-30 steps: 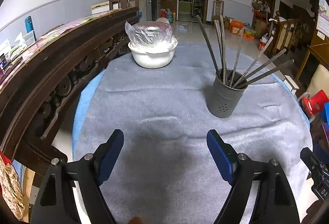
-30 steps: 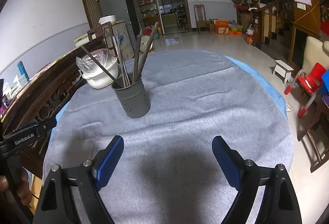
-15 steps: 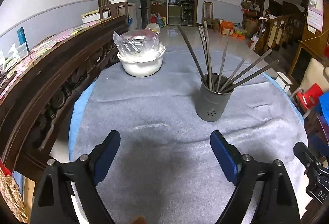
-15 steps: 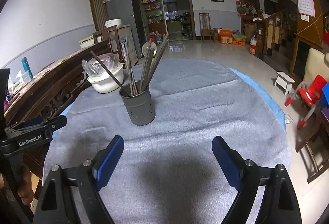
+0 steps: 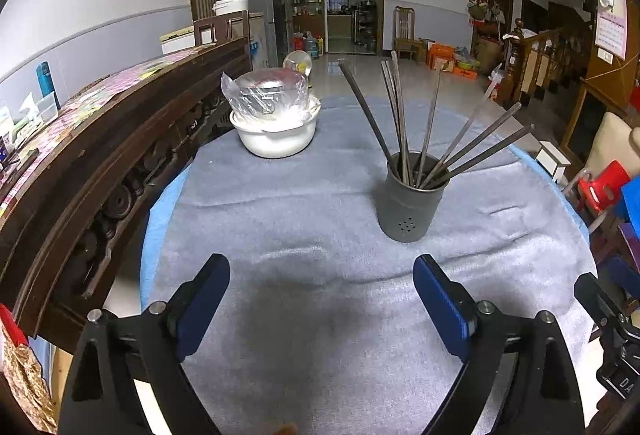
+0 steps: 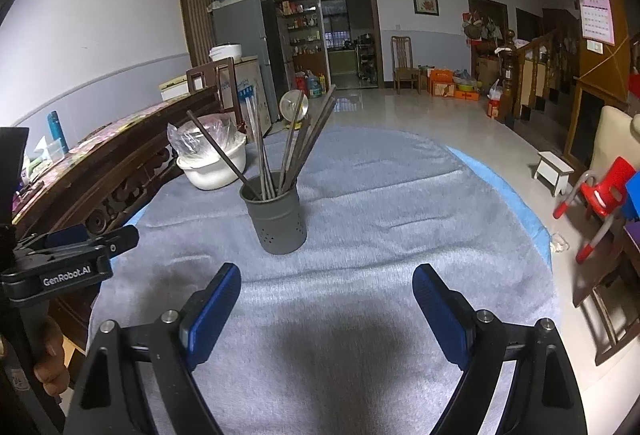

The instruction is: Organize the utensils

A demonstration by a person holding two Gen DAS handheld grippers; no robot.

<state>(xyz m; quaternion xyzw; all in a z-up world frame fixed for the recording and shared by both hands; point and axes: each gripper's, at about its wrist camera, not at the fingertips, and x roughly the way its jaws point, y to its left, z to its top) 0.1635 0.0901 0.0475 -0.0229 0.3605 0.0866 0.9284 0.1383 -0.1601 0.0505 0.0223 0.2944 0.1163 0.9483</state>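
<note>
1. On the grey cloth (image 5: 320,195) covering the round desk (image 6: 516,203), a dark grey holder (image 5: 412,207) stands upright, a small cluster of holes low on its wall.
2. Inside it, a bundle of long metal chopsticks (image 5: 404,123) fans out, some nearly straight up, others leaning off to the sides.
3. Beyond the holder and well apart from it, a white bowl (image 5: 276,137) sits near the desk's far left edge, with a clear plastic bag (image 5: 266,95) bunched on top.
4. Beside the desk on that side runs a dark carved wooden bench back (image 5: 100,147).
5. Nearer to me, the left claw (image 5: 322,295) hangs over bare cloth, its blue pads (image 5: 438,299) spread wide with nothing between them.
6. The right claw (image 6: 326,299) hangs the same way, gaping and empty, with the holder ahead of it and a little to its left.
7. A red child's chair (image 6: 604,191) and a small white stool (image 6: 554,169) stand on the tiled floor to the right.
</note>
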